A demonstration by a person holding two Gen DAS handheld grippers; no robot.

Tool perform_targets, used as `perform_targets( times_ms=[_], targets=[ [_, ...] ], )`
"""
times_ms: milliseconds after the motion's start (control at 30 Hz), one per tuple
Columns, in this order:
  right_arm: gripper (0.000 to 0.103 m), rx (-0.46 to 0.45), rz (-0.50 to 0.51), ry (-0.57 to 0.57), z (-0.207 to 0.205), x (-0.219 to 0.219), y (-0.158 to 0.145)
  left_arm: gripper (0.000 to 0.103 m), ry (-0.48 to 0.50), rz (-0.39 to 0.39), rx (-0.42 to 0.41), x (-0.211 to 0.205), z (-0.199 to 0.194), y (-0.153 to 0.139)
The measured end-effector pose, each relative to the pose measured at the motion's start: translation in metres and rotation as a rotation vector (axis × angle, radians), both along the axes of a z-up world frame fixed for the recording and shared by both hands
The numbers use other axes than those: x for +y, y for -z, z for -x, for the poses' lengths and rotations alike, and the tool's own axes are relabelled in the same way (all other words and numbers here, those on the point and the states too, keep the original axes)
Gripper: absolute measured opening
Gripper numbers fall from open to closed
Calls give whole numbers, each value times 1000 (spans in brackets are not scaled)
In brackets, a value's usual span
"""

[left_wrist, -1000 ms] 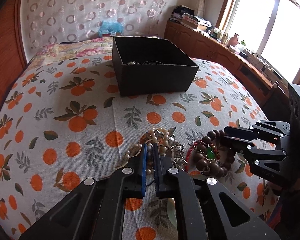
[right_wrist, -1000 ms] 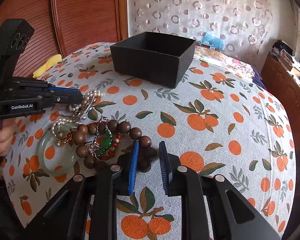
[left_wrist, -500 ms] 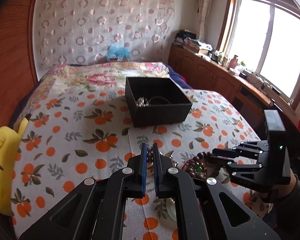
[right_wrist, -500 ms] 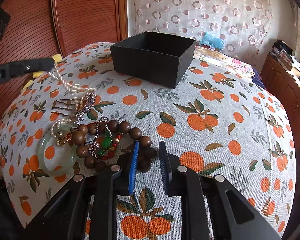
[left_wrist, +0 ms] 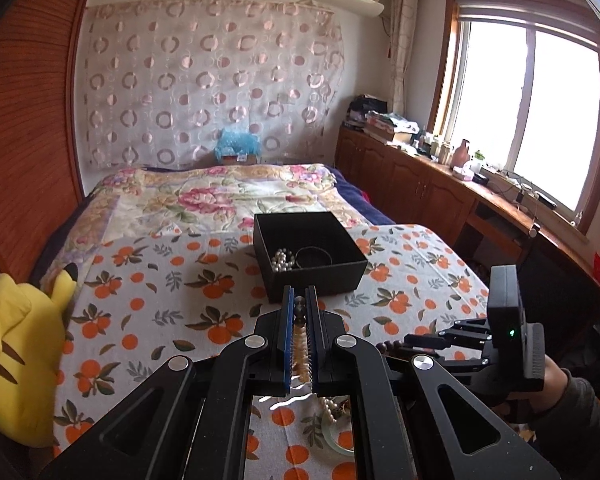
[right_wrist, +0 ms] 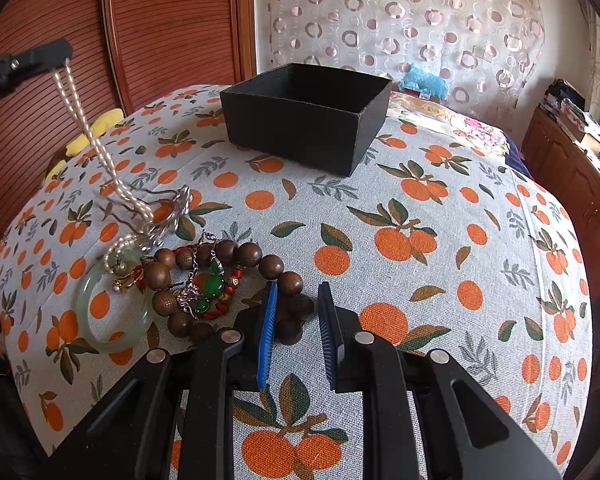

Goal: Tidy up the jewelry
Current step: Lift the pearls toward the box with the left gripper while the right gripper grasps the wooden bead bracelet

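Observation:
My left gripper [left_wrist: 299,300] is shut on a pearl necklace [right_wrist: 96,144] and holds it high over the bed; the strand hangs down to the jewelry pile, its lower end still on the cloth. The black box [left_wrist: 308,252] stands ahead, with pearls and a dark ring inside. My right gripper [right_wrist: 298,300] is open, low over the cloth, its fingers at the edge of a brown wooden bead bracelet [right_wrist: 228,280]. A jade bangle [right_wrist: 112,308] and a green and red charm piece [right_wrist: 212,292] lie in the pile.
The orange-print cloth [right_wrist: 420,240] covers the bed. A yellow plush toy [left_wrist: 20,360] lies at the left edge. A wooden headboard [right_wrist: 160,20] stands behind, wooden cabinets [left_wrist: 420,184] run along the right under the window.
My left gripper has risen high with the pearl necklace, pulling the strand up out of the pile. The right gripper has stayed still and open by the wooden beads.

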State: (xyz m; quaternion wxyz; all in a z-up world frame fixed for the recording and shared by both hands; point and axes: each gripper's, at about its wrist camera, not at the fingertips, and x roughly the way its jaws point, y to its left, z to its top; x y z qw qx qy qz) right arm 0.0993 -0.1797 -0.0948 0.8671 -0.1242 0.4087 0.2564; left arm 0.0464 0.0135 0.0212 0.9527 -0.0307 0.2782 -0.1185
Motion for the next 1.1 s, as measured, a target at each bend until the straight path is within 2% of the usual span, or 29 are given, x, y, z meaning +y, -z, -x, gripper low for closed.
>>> perform_targets(
  times_ms=[533, 900, 1100],
  targets=[
    [22, 0, 0, 0, 0, 0, 0, 5, 5, -4, -123, 1, 18, -51],
    [22, 0, -1, 0, 0, 0, 0, 5, -12, -8, -181, 6, 24, -74],
    [22, 4, -6, 0, -1, 0, 1, 5, -26, -25, -182, 8, 16, -74]
  ],
)
